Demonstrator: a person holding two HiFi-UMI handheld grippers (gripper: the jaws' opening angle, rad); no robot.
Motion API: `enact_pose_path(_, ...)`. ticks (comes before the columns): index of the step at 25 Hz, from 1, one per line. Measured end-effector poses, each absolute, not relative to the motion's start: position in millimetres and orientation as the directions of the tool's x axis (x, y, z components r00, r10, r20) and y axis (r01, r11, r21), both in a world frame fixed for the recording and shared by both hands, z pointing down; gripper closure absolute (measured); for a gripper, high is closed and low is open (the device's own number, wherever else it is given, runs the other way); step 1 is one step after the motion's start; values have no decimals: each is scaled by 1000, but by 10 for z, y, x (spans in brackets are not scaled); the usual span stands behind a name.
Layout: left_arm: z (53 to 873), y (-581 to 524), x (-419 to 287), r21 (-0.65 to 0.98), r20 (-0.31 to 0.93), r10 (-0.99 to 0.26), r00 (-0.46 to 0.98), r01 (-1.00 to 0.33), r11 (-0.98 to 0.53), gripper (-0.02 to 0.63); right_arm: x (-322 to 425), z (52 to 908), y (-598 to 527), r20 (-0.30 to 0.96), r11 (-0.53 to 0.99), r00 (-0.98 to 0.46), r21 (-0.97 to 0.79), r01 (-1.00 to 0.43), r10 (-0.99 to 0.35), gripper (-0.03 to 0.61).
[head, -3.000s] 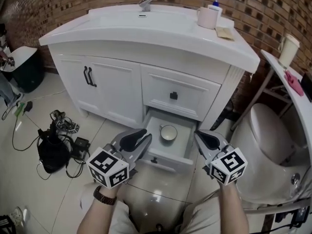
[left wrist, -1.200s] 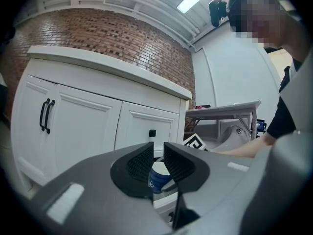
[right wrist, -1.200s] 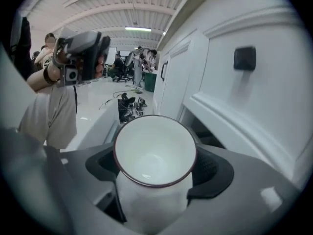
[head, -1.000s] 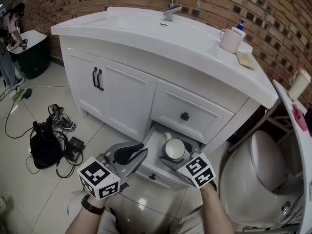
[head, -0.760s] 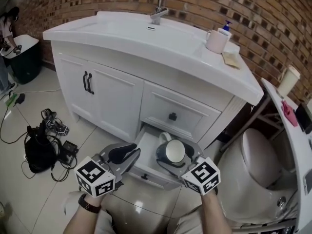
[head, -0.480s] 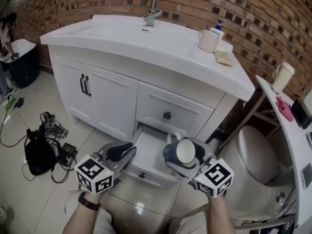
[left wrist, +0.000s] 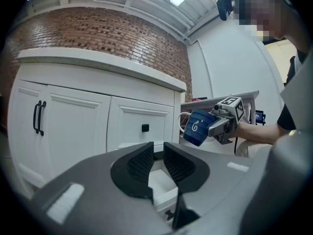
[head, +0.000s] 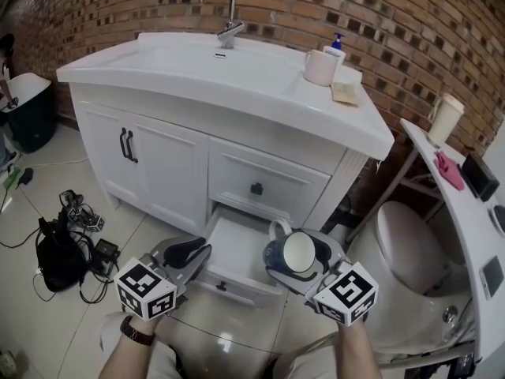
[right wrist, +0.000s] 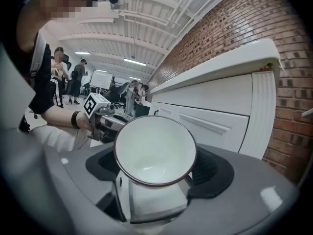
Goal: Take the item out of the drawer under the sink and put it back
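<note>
The mug (head: 298, 251) is clamped in the right tool (head: 288, 260), clear of the open drawer's (head: 235, 243) rim; the left tool (head: 185, 253) is parted slightly, empty.

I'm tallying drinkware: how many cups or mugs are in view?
3. A blue mug is held in the right gripper; a pale mug stands on the sink counter; a white cup stands on the right-hand ledge. Closed cupboards could hide more.

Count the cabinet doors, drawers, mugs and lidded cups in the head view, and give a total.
Cabinet doors: 2
Drawers: 2, upper drawer shut, lower drawer open
Mugs: 2, blue mug, white mug
Lidded cup: 1
Total: 7
</note>
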State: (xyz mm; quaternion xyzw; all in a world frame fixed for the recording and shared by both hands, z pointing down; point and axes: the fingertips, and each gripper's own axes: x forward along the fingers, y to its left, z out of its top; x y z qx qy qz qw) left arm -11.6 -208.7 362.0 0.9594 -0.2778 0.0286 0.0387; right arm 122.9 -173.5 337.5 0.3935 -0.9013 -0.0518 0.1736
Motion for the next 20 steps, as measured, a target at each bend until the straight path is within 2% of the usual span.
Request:
enact_pose_path(5, 3553, -2070, -113, 3, 59, -550, 833, -551, -835, 548, 1214, 3407, -1744, 284, 688, -629, 236, -686, -724, 172)
enact_pose_path(11, 3540, -2048, -148, 42, 49, -533, 845, -535, -844, 554, 1184, 3409, -1730, 272, 694, -640, 224, -684, -718, 172)
enact_pose_path(20, 3552, -2016, -143, 11, 35, -516, 856, -516, -856, 551, 1161, 3445, -1669, 264, 707, -656, 228, -669, -707, 170)
